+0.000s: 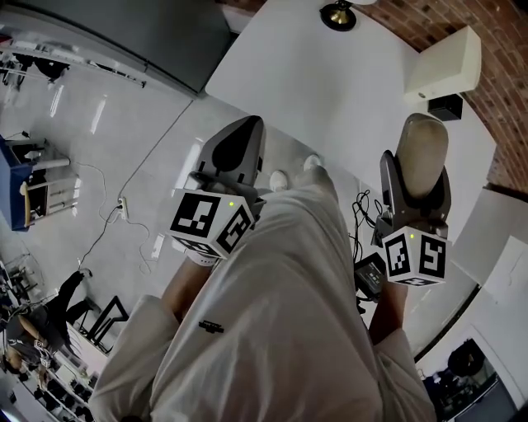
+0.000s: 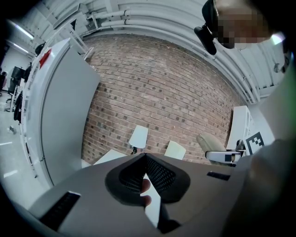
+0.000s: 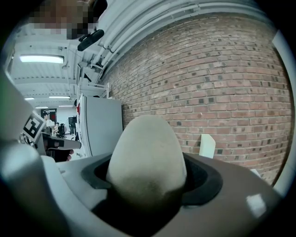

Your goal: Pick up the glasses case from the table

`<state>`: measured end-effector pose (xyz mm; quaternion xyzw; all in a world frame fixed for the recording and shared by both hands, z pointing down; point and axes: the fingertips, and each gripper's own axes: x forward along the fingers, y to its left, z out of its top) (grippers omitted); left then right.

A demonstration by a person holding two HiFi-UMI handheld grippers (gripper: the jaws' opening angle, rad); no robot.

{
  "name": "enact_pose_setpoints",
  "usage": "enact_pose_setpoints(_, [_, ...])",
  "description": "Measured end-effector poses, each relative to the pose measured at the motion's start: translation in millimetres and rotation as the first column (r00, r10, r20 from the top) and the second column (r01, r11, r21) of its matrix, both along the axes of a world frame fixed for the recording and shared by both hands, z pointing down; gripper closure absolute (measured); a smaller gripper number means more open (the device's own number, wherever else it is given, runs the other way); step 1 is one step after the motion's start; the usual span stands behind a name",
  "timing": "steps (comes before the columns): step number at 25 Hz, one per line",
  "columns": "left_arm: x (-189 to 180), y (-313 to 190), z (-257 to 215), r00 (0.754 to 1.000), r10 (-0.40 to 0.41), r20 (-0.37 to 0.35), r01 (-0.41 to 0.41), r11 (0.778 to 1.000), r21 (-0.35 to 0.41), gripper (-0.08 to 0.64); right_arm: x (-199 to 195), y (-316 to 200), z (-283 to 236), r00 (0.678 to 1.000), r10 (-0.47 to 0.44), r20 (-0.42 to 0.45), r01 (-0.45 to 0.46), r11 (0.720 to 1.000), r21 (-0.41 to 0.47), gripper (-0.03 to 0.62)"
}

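Observation:
The glasses case (image 1: 422,138) is a beige oval shell. My right gripper (image 1: 415,169) is shut on it and holds it in the air off the white table (image 1: 330,82), at the right of the head view. In the right gripper view the case (image 3: 148,148) fills the space between the jaws of the right gripper (image 3: 150,181), pointing at a brick wall. My left gripper (image 1: 246,125) hangs at the left with its jaws together and nothing in them. Its tips meet in the left gripper view (image 2: 142,156), where the case (image 2: 213,144) also shows at the right.
A lamp with a brass base (image 1: 338,14) stands on the table's far part, and a white box (image 1: 445,62) sits by the brick wall (image 1: 507,74). Black cables (image 1: 363,216) lie on the floor below the right gripper. The person's beige trousers (image 1: 280,313) fill the lower middle.

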<state>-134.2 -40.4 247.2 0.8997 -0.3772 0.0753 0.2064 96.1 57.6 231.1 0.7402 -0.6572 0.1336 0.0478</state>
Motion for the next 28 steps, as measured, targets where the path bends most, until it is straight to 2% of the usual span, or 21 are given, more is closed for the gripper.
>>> enact_pose_setpoints(14, [10.0, 3.1, 1.5, 1.0, 0.004, -0.001, -0.004, 1.0, -0.005, 0.552, 4.4, 10.7, 5.7, 1.0, 0.0, -0.013, 0.0, 1.0, -0.018, 0.173])
enact_pose_setpoints(28, [23.0, 15.8, 2.4, 0.998, 0.056, 0.005, -0.056, 0.998, -0.012, 0.552, 7.2, 17.8, 5.8, 1.0, 0.023, -0.013, -0.023, 1.0, -0.013, 0.173])
